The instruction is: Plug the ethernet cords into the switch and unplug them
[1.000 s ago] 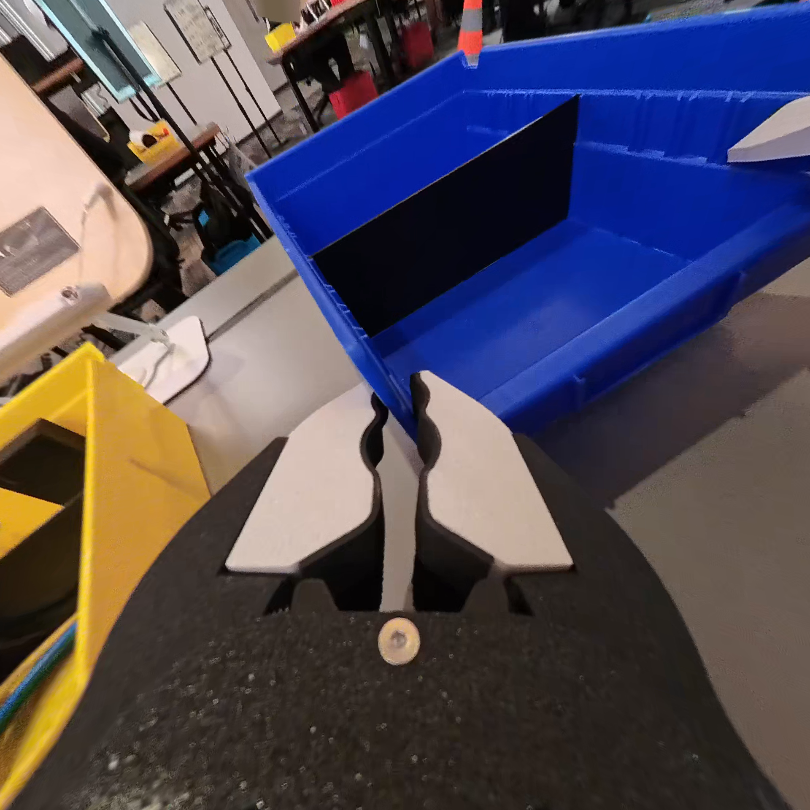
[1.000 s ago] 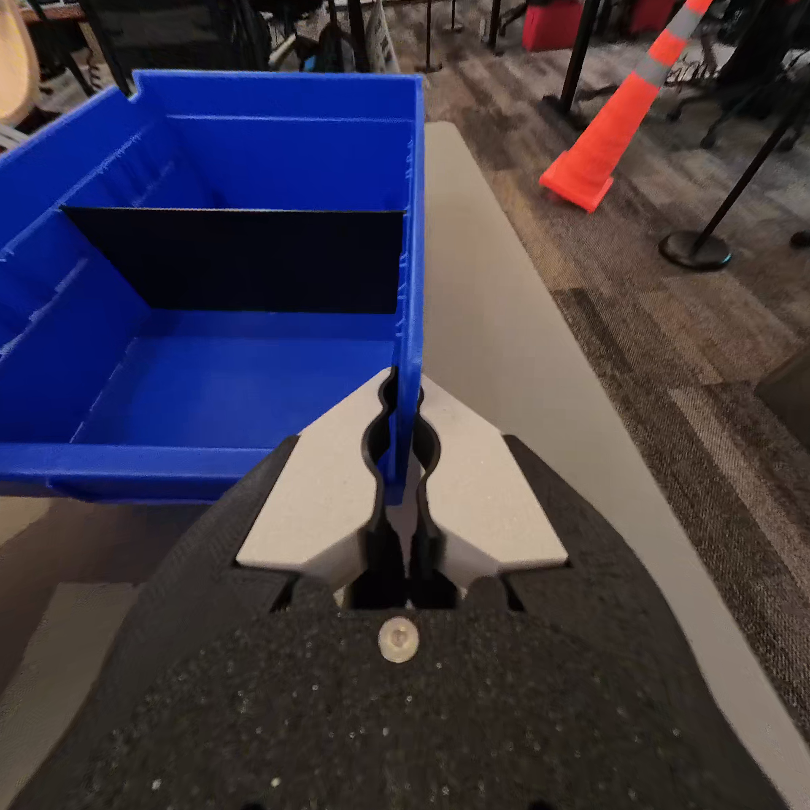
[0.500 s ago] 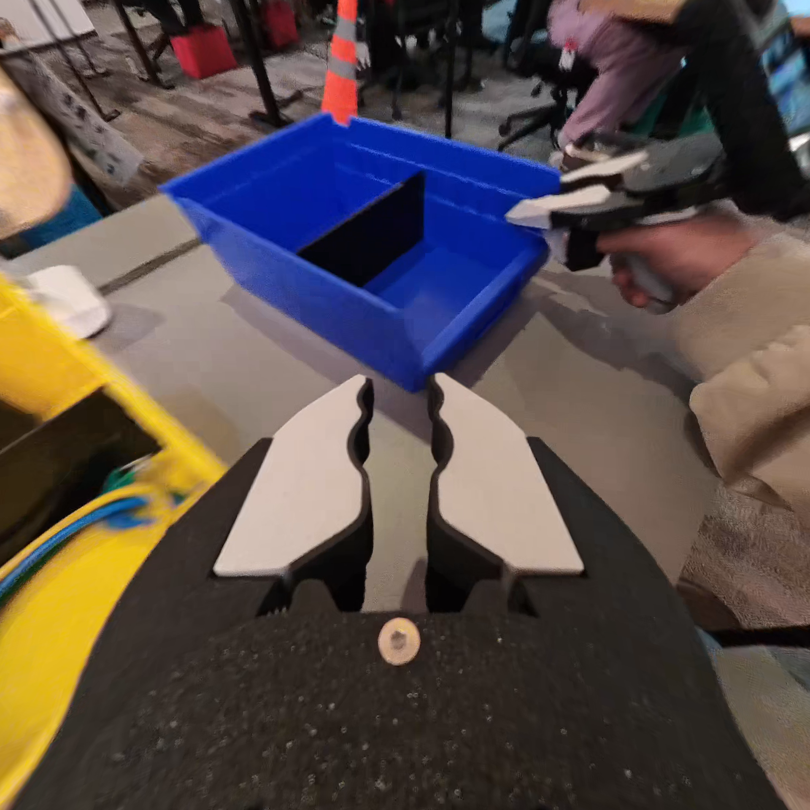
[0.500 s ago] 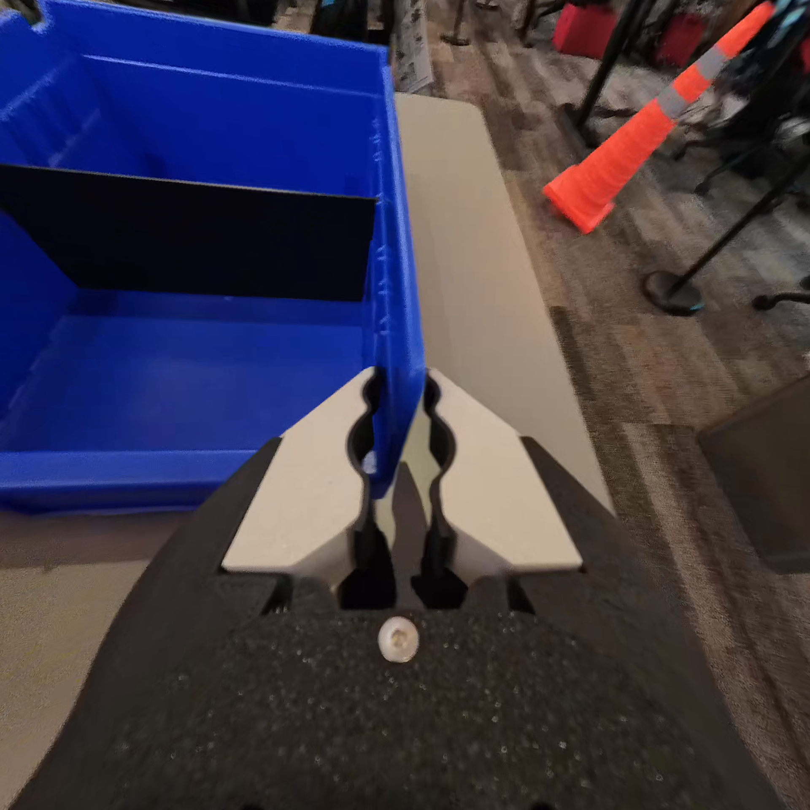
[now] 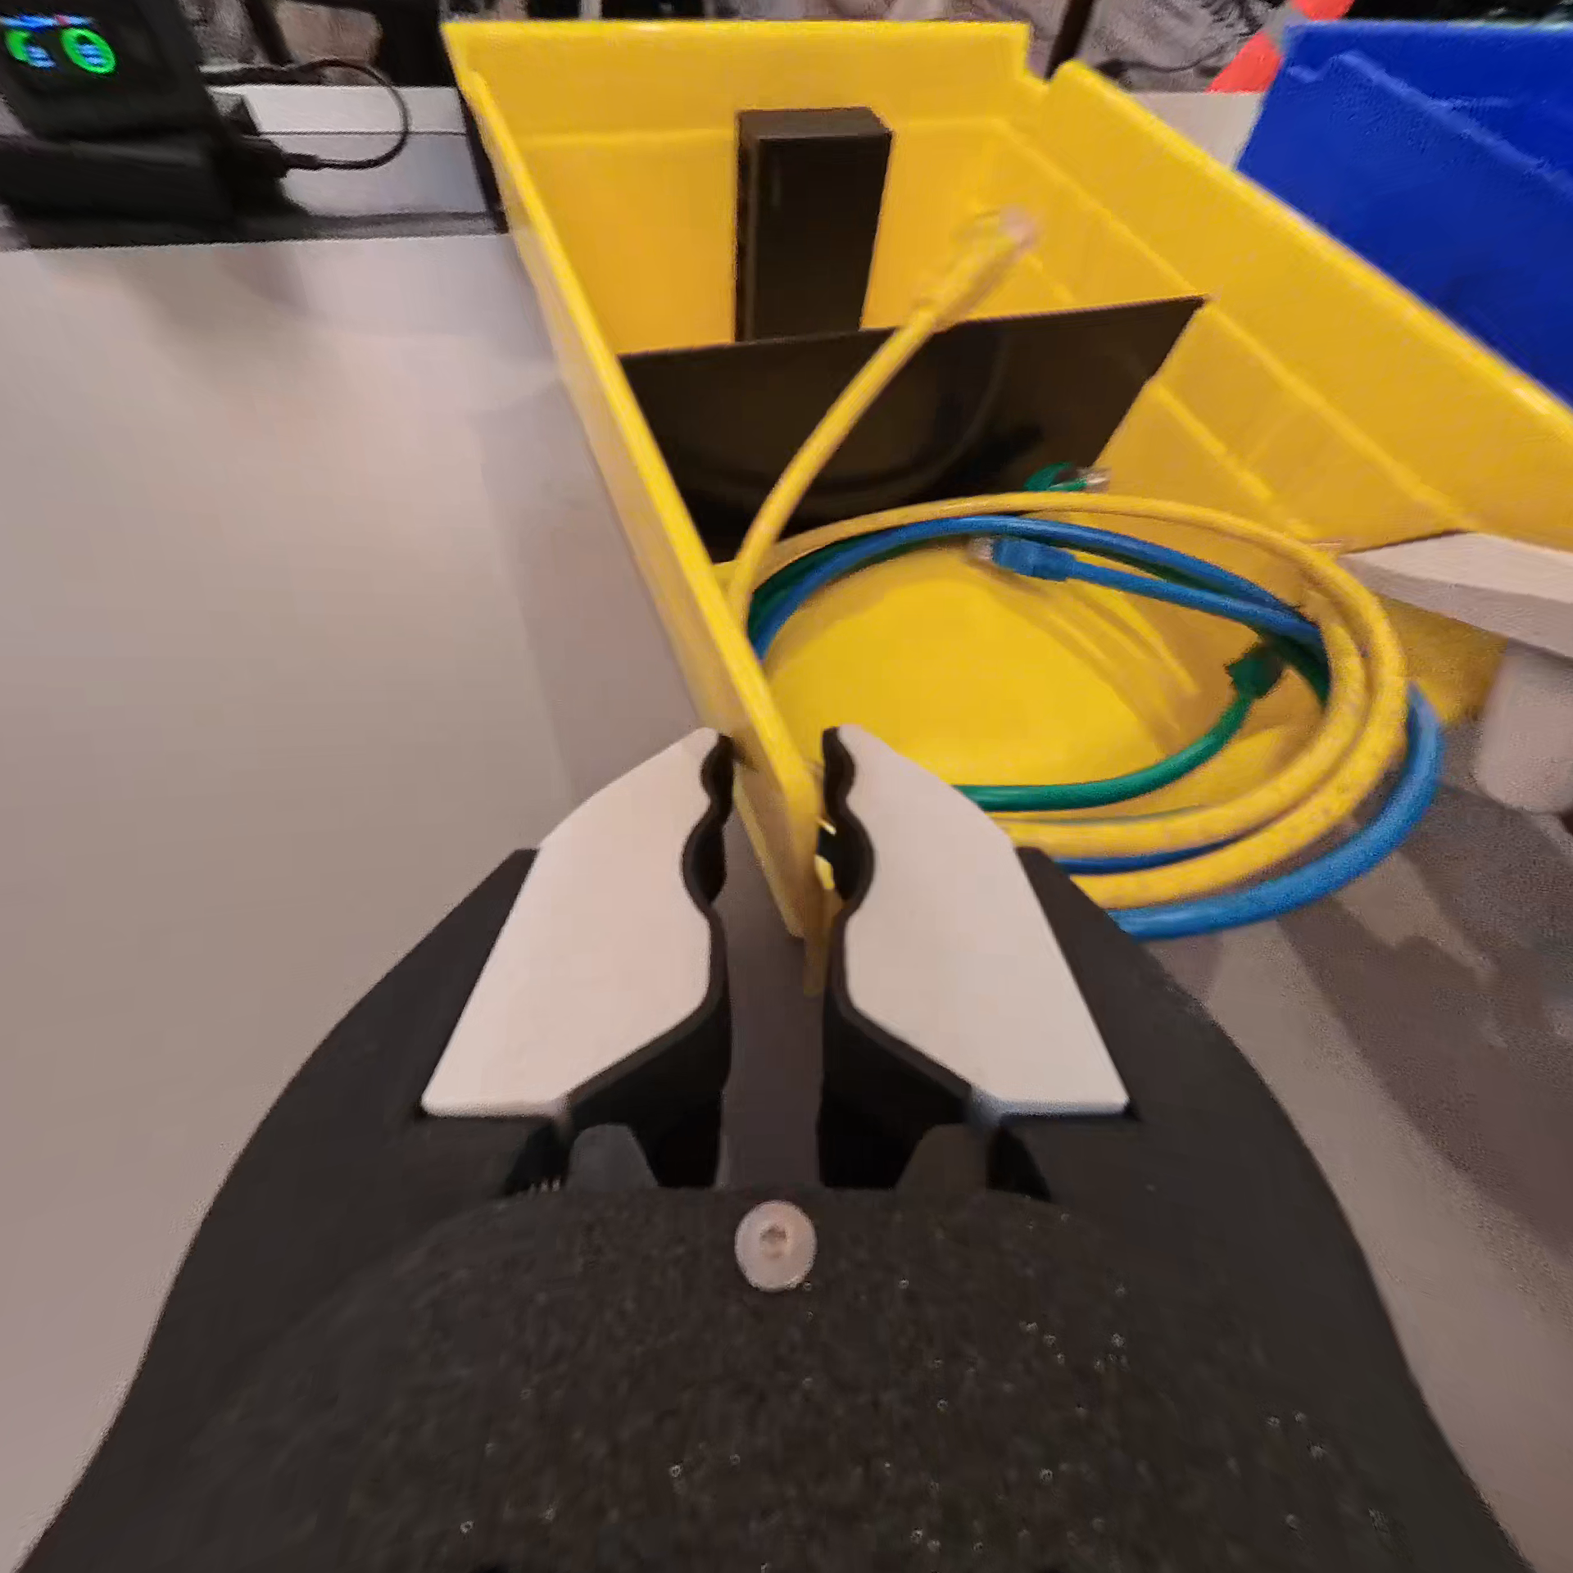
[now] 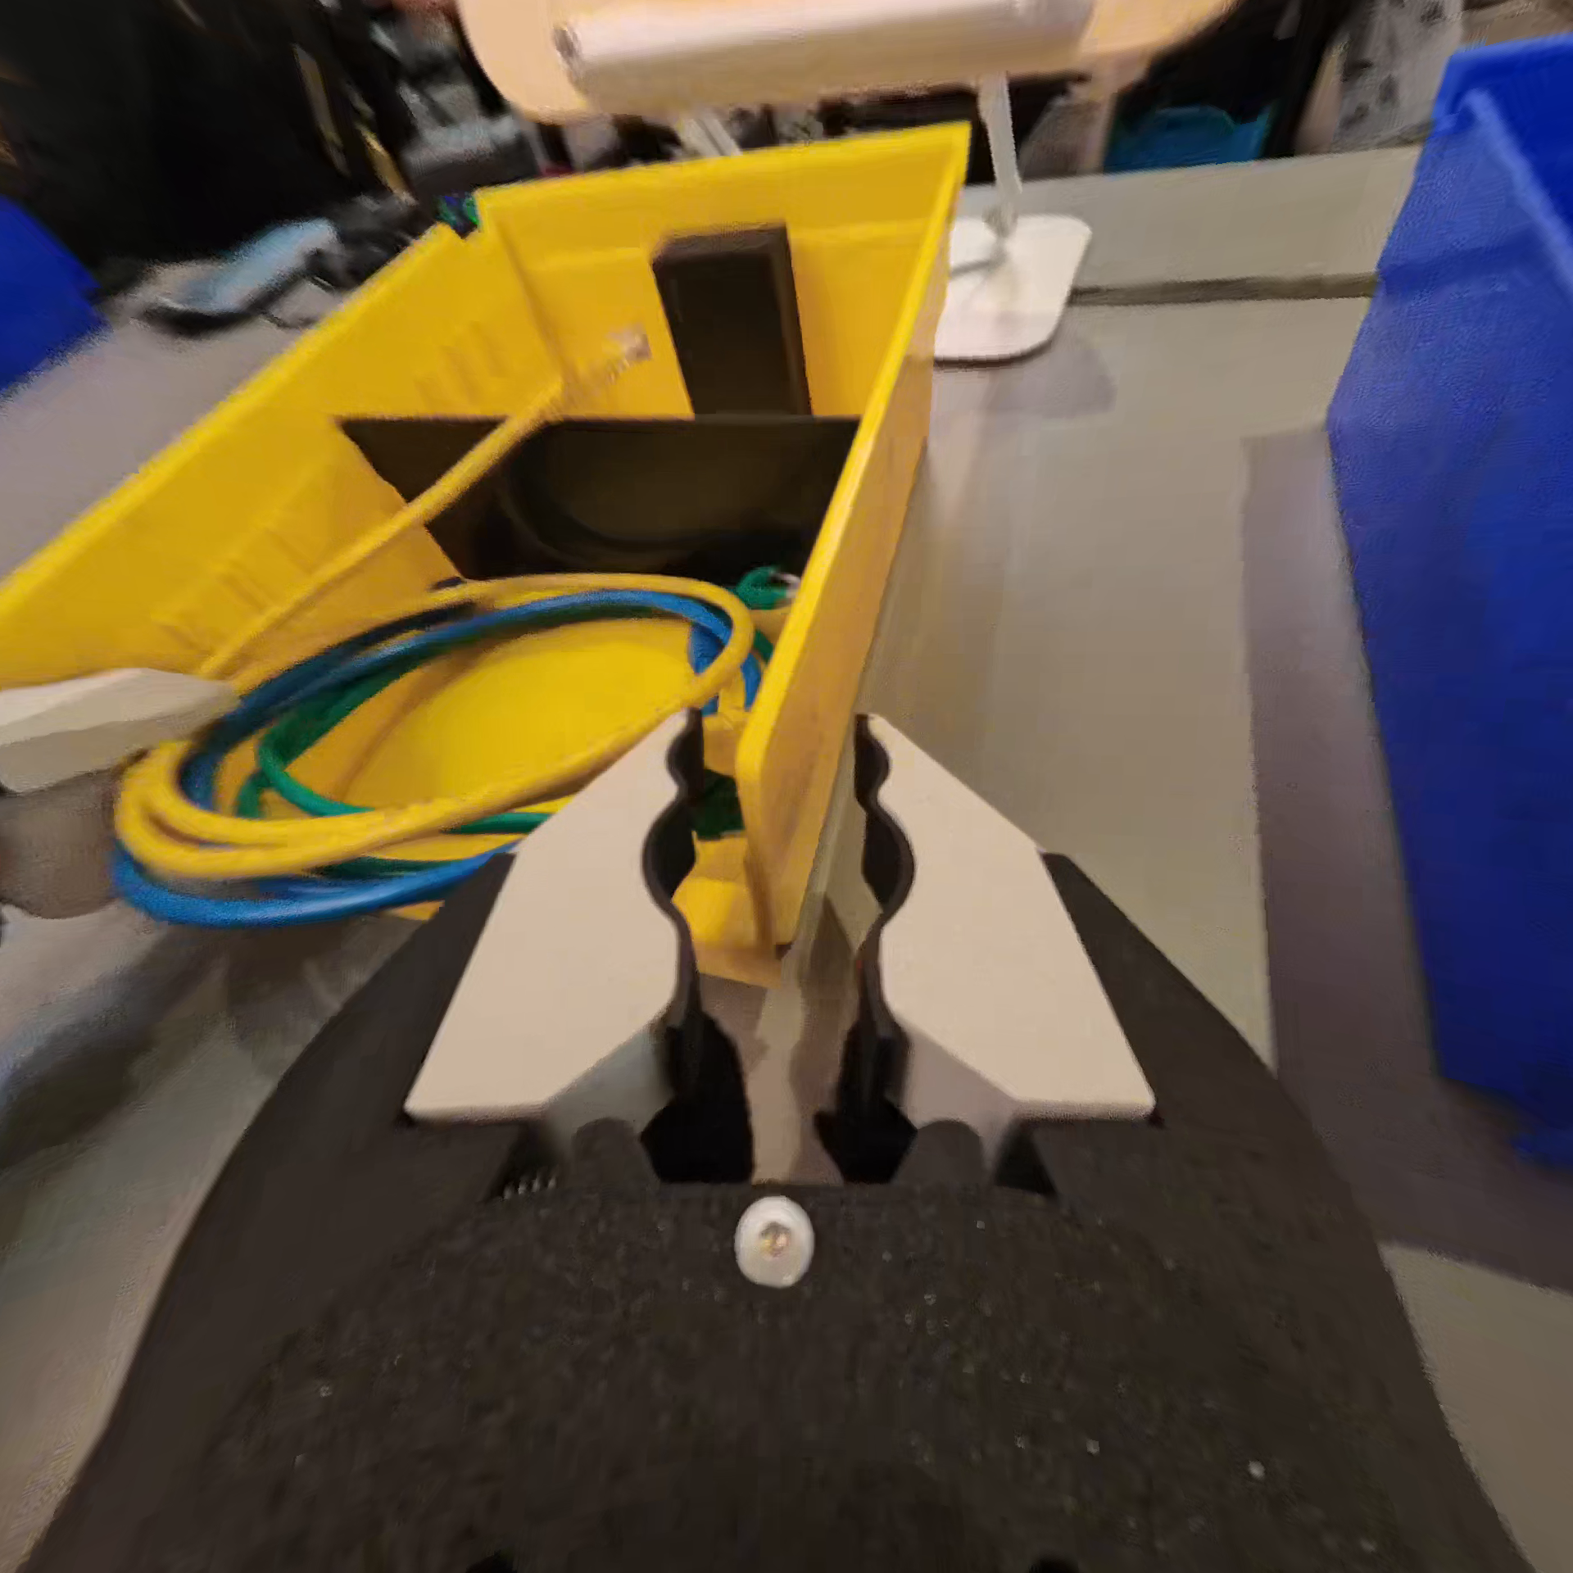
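Two tools: left tool and right tool parted astride yellow bin front corners, unclenched | both walls to be pinched evenly.

Left gripper: lower centre of frame, pointing up-frame; grey fingers slightly parted, a thin wall edge between them, contact unclear.

Right gripper: lower centre of frame, pointing up-frame; fingers parted wider, tips astride a wall corner.
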The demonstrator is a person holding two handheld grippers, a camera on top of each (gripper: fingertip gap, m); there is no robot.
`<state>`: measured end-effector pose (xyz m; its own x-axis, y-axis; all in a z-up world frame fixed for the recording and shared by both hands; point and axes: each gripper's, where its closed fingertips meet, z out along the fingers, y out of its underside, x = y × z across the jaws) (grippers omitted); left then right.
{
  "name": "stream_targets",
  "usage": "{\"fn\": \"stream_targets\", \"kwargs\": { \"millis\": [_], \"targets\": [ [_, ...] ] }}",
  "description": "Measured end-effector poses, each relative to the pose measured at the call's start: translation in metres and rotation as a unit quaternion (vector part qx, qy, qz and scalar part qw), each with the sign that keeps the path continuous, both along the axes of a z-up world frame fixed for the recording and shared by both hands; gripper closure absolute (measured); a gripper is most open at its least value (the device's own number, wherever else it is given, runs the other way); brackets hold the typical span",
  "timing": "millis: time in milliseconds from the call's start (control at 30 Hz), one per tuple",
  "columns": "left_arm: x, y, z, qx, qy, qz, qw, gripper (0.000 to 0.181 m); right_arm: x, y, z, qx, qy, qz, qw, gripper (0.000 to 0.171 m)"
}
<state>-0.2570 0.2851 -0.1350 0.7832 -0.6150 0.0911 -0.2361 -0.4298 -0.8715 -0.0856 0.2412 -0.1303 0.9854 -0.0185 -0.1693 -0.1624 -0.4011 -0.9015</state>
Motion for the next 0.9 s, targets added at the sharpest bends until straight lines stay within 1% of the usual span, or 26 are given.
{"fn": "stream_targets", "kwargs": {
  "millis": [33, 67, 133, 200, 300, 367, 433, 533, 633, 667, 733, 767, 800, 833, 867, 900],
  "targets": [
    [-0.003, 0.005, -0.001, 0.005, 0.008, 0.011, 1.000, 0.166, -0.003, 0.004, -0.001, 0.010, -0.010, -0.010, 1.000, 0.146],
    [-0.006, 0.009, -0.002, 0.006, 0.020, 0.019, 1.000, 0.168, 0.001, 0.005, 0.000, 0.005, -0.034, -0.038, 0.999, 0.160],
    [-0.016, 0.011, 0.001, 0.007, 0.033, 0.022, 0.999, 0.171, -0.003, 0.006, 0.004, -0.012, -0.085, -0.073, 0.994, 0.167],
    [-0.039, 0.015, 0.007, 0.009, 0.032, 0.033, 0.999, 0.172, -0.026, 0.009, 0.009, -0.008, -0.069, -0.088, 0.994, 0.167],
    [-0.099, 0.031, 0.014, 0.016, 0.032, 0.050, 0.998, 0.173, -0.085, 0.025, 0.016, 0.006, -0.067, -0.082, 0.994, 0.168],
    [-0.148, 0.047, 0.016, 0.018, 0.031, 0.056, 0.998, 0.173, -0.135, 0.043, 0.018, 0.014, -0.064, -0.062, 0.996, 0.167],
    [-0.195, 0.068, 0.016, 0.026, 0.043, 0.061, 0.997, 0.173, -0.182, 0.065, 0.015, 0.018, -0.085, -0.041, 0.995, 0.166],
    [-0.245, 0.099, 0.017, 0.035, 0.060, 0.059, 0.996, 0.174, -0.233, 0.095, 0.009, 0.020, -0.094, -0.031, 0.995, 0.165],
    [-0.267, 0.124, 0.009, 0.026, 0.055, 0.049, 0.997, 0.173, -0.257, 0.118, 0.001, 0.014, -0.085, -0.020, 0.996, 0.163],
    [-0.270, 0.129, 0.003, 0.021, 0.052, 0.050, 0.997, 0.173, -0.261, 0.124, 0.002, 0.025, -0.082, -0.016, 0.996, 0.162],
    [-0.269, 0.136, 0.002, 0.011, 0.002, 0.056, 0.998, 0.172, -0.263, 0.130, 0.002, 0.025, -0.080, -0.001, 0.996, 0.159],
    [-0.269, 0.136, 0.003, 0.004, -0.012, 0.059, 0.998, 0.171, -0.264, 0.129, 0.003, 0.023, -0.061, 0.019, 0.998, 0.157],
    [-0.273, 0.135, 0.005, 0.002, -0.010, 0.071, 0.997, 0.163, -0.266, 0.126, 0.006, 0.024, -0.034, 0.046, 0.998, 0.155],
    [-0.283, 0.134, 0.011, 0.011, -0.001, 0.098, 0.995, 0.149, -0.266, 0.119, 0.015, 0.035, -0.004, 0.076, 0.997, 0.153],
    [-0.294, 0.129, 0.021, 0.025, 0.005, 0.127, 0.992, 0.137, -0.266, 0.107, 0.025, 0.044, 0.019, 0.122, 0.991, 0.142],
    [-0.304, 0.121, 0.032, 0.035, 0.006, 0.151, 0.988, 0.132, -0.264, 0.090, 0.034, 0.051, 0.037, 0.171, 0.983, 0.138]
  ]
}}
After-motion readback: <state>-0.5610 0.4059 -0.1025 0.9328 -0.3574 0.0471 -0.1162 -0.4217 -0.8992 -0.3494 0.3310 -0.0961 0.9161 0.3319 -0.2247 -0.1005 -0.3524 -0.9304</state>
